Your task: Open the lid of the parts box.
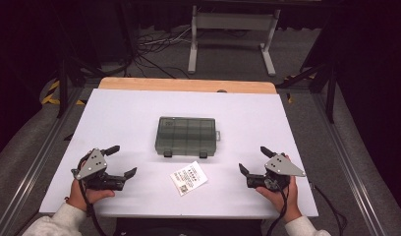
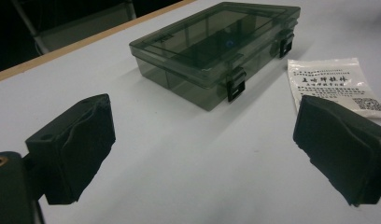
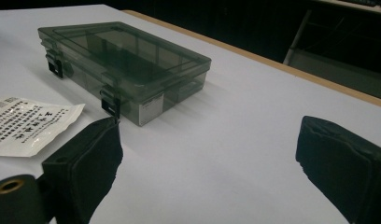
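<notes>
Both grippers sit closest to me at the near edge of the table, one in each hand. Left gripper is down at the left, right gripper at the right, well apart from each other, and both point inward toward the middle. Jaws on both stand wide apart with nothing between them, just bare white table showing through the gap in each gripper view.

Between the two grippers, a bit closer to my side, lies a small white packet with black print and a QR code, flat on the table and turned at a slight angle. Neither gripper touches it. From the left gripper view the packet peeks out just behind the right-hand jaw; from the right gripper view it sits off to the left.

Just past the packet is the box, a smoky see-through plastic organizer with divided compartments inside. It lies flat around the middle of the table, lid down, and two black latches face my side. The latches look snapped shut in the left gripper view of the box. The right gripper view shows the box too, latches toward the packet. Box and packet are near each other but not touching.

A wooden strip runs along the table's far edge.
</notes>
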{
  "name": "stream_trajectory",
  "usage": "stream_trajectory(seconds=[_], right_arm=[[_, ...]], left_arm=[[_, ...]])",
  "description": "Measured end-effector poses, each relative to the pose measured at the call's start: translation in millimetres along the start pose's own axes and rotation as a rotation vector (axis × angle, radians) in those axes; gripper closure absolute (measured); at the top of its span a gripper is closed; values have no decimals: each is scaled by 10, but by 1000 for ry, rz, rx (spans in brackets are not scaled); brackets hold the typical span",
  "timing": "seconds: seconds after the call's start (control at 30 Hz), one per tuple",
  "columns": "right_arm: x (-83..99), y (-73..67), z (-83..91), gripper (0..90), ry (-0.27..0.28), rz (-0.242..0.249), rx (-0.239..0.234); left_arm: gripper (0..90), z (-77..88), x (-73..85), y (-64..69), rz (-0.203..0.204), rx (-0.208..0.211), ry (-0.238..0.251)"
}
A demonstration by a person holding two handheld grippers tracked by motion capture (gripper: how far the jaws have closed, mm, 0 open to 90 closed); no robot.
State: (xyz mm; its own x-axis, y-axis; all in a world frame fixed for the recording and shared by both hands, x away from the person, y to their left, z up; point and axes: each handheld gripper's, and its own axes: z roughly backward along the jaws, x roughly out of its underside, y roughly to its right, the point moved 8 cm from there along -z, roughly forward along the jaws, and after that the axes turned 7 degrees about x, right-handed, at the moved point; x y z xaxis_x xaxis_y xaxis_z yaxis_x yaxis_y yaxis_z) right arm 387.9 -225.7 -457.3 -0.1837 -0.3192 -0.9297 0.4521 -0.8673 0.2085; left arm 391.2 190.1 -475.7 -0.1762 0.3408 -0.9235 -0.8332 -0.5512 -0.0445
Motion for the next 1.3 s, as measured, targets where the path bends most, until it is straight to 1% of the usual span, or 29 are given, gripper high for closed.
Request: stream_trajectory(seconds=[0.07,0.1,0.17,0.23,0.27,0.3,0.33,0.37,0.4,0.47,0.5,0.53,0.57,0.6,0.63,0.7,0.73,0.77,0.8,0.83,0.9,1.0,1.03,1.1,1.13,1.2,1.23,1.27,1.3], right_arm=[[29,-16,-14,78,-13,5,-4],[37,-17,-14,78,-15,10,-5],[44,-9,-23,77,-18,5,-6],[57,10,-36,76,-25,-10,-5],[70,17,-47,76,-31,-15,-4],[90,23,-56,76,-40,-16,-4],[105,26,-65,77,-48,-14,-4],[121,31,-82,78,-62,-14,-7],[121,31,-82,78,-62,-14,-7],[116,26,-119,83,-71,-26,-16],[115,14,-162,93,-82,-29,-28],[116,10,-180,97,-86,-30,-30],[116,10,-180,97,-86,-30,-30],[119,-2,-217,97,-103,-25,-35],[112,-19,-252,105,-113,-24,-45],[88,-59,-310,115,-125,-20,-63],[77,-78,-333,120,-128,-12,-68],[63,-106,-363,133,-135,1,-75],[30,-159,-423,165,-135,18,-86],[30,-159,-423,165,-135,18,-86],[-16,-222,-512,184,-131,28,-97],[-58,-328,-648,207,-146,41,-132],[-72,-359,-683,217,-146,47,-144],[-86,-400,-748,233,-161,49,-161],[-88,-422,-783,241,-169,51,-174],[-83,-482,-859,282,-194,51,-206],[-83,-482,-859,282,-194,51,-206],[-79,-516,-897,344,-205,51,-223],[-73,-531,-916,365,-216,54,-232]], left_arm=[[62,-11,2,1,-7,-5,-3],[61,-16,6,13,-5,5,-8],[60,-18,9,20,-12,-2,-13],[62,-39,13,28,-5,14,-17],[62,-57,15,22,0,18,-28],[66,-83,12,21,4,24,-28],[70,-126,3,4,4,27,-39],[71,-157,-9,-15,-2,25,-40],[77,-157,-9,-15,-2,25,-40],[85,-229,-15,-31,3,37,-47],[93,-303,-11,-46,4,49,-65],[101,-303,-11,-46,4,49,-65],[101,-365,-8,-53,1,55,-78],[111,-430,-8,-58,-4,60,-93],[121,-478,-13,-62,-10,65,-102],[138,-551,-22,-77,-26,53,-121],[144,-585,-28,-77,-23,60,-123],[154,-618,-33,-88,-27,56,-127],[160,-640,-30,-93,-33,56,-140],[160,-679,-21,-99,-24,63,-155],[181,-720,-20,-124,-23,63,-163],[239,-766,-37,-163,-8,67,-166],[261,-781,-42,-163,-9,76,-170],[283,-804,-59,-170,-11,78,-173],[300,-825,-68,-167,-7,91,-178],[337,-847,-69,-185,2,84,-188],[348,-847,-69,-185,2,84,-188],[372,-860,-61,-204,5,85,-191],[393,-867,-50,-199,19,94,-196]])
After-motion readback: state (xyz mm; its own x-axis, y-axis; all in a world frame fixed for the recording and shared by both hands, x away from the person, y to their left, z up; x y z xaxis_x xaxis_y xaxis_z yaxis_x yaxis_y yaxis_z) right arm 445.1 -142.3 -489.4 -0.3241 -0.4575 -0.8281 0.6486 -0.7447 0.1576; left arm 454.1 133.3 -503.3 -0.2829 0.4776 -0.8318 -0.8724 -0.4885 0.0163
